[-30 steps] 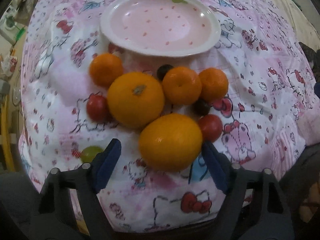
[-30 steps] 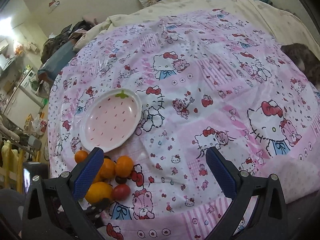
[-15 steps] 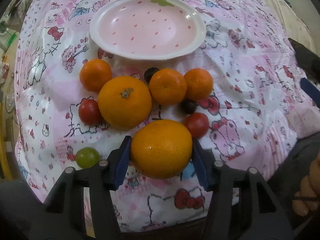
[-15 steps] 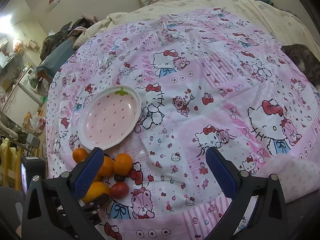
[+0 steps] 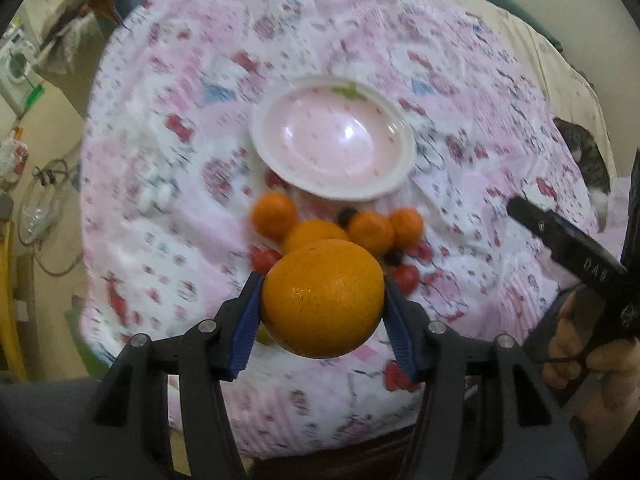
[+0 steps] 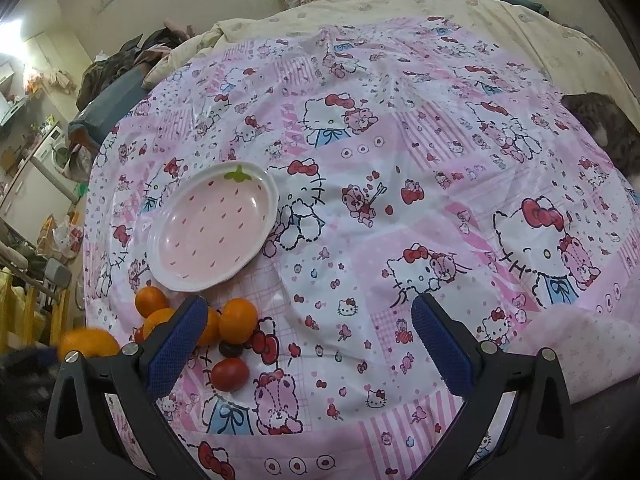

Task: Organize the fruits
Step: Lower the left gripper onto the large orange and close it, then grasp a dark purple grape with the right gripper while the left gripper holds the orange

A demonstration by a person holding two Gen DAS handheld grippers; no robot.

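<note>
At the near left edge of the bed, whose pink and white cartoon-print plastic sheet [image 6: 400,208] carries everything, the left gripper [image 5: 322,312] has its blue pads pressed against both sides of a large round orange [image 5: 322,300] and holds it clear of the sheet, above the heap it belongs to. Under it lies that heap of loose fruit: a second large orange [image 5: 316,233], three small tangerines [image 5: 274,216], red cherry tomatoes [image 6: 230,374], a couple of dark grapes [image 6: 230,349] and a pale green grape, mostly hidden behind the held fruit. Just beyond the heap, towards the middle of the bed, sits the empty shallow pink strawberry-shaped ceramic plate [image 6: 262,188], its white rim nearly touching the nearest tangerine. The step in hand looks like the carry of the held orange to that plate. To do it well, keep the squeeze steady without crushing the peel, bring the fruit over the near rim with room to spare, lower it to the dished middle and only then let go, since a round fruit dropped near the rim may roll off onto the soft, slippery sheet. Placing it to one side of the middle would leave space for the rest. Further right, the right gripper [image 6: 320,344] hovers with jaws wide and nothing between them over bare sheet near the bed's near edge, a hand [image 5: 592,354] on its handle.
</note>
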